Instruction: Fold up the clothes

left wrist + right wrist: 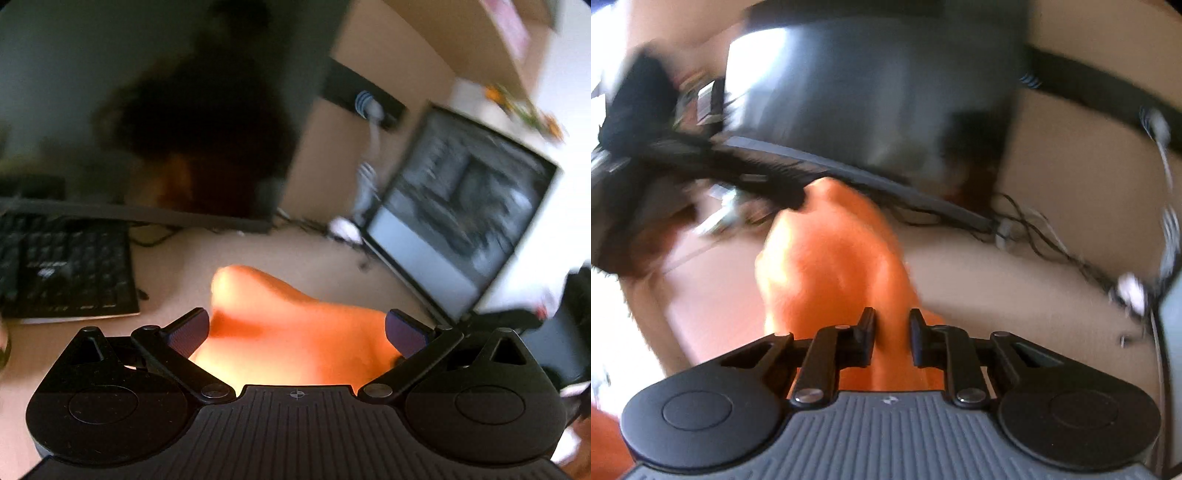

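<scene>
In the left wrist view we see our left tool (297, 328) spread wide, its pads either side of the orange garment (280, 325) at lower centre, not pressing it. A keyboard (66, 273) lies at left, a lit monitor (461, 210) at right, on the beige surface (295, 251).

In the right wrist view our right tool (892, 338) is clenched on the orange garment (834, 266), which bunches upward at centre. Only here do tangled cables (1052, 243) show, at right.

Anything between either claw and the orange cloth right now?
Nothing visible. The orange cloth already sits pinched in the right claw, and it lies between the open fingers of the left claw.
</scene>
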